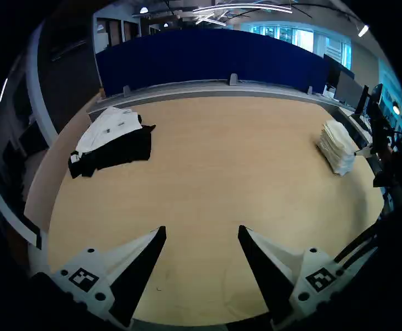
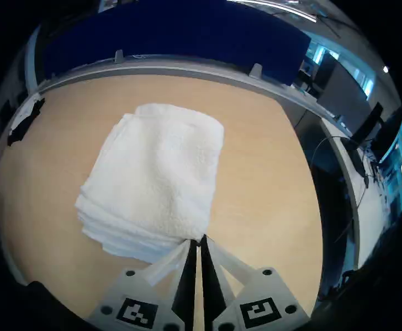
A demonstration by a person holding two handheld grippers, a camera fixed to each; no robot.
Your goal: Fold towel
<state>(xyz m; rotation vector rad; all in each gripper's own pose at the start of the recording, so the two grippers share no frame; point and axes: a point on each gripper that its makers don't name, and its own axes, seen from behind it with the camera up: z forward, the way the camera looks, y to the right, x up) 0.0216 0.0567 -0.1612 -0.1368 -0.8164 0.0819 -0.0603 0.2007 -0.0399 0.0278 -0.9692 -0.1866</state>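
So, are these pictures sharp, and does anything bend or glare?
Left gripper view: sharp, but the table edge and blue partition bow with fisheye distortion; ceiling lights glare at top. Right gripper view: towel stack sharp, evenly lit, barely shadowed.

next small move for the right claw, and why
Probably open the right claw and draw it back: its tips sit closed at the near corner of the folded towel stack, which looks finished, while the left claw hangs open over the table.
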